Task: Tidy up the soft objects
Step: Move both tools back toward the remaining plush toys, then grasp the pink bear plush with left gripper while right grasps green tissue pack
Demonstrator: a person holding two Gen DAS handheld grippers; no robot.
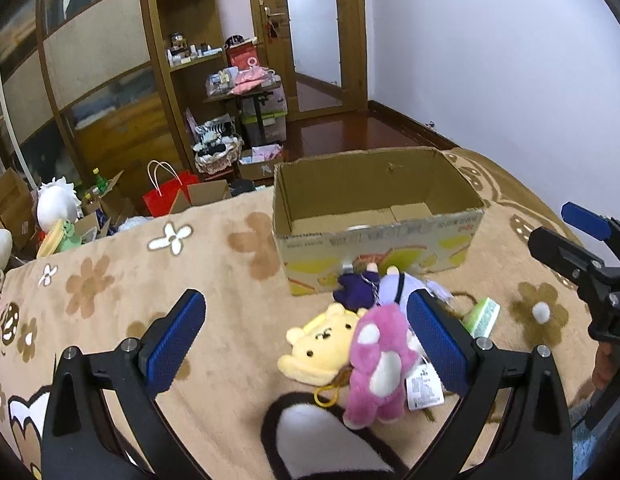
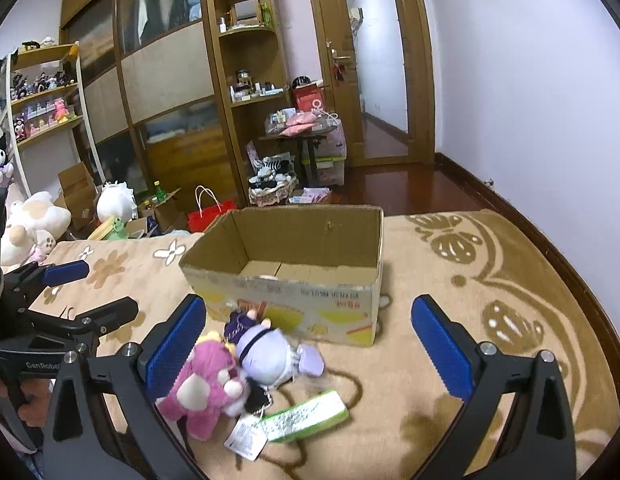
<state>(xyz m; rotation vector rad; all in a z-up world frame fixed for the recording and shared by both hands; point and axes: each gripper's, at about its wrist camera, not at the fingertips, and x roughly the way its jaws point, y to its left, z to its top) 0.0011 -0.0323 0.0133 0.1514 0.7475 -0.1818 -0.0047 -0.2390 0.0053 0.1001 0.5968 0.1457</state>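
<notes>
A pile of small plush toys lies on the beige flowered blanket in front of an open cardboard box (image 1: 373,236) (image 2: 290,300). The pile holds a pink bear (image 1: 379,364) (image 2: 206,388), a yellow bear (image 1: 317,348), a lavender plush (image 1: 397,286) (image 2: 266,354) and a dark purple one (image 1: 355,290) (image 2: 240,322). A green-and-white tissue pack (image 1: 481,316) (image 2: 306,416) lies beside them. My left gripper (image 1: 306,344) is open, above the blanket, the toys near its right finger. My right gripper (image 2: 310,344) is open around the pile. The box looks empty inside.
The blanket (image 1: 150,300) covers a bed whose far edge runs behind the box. Beyond it the floor holds a red paper bag (image 1: 166,196), cartons, plush toys and a wicker basket (image 1: 218,152). A wardrobe, shelves and a wooden door stand at the back.
</notes>
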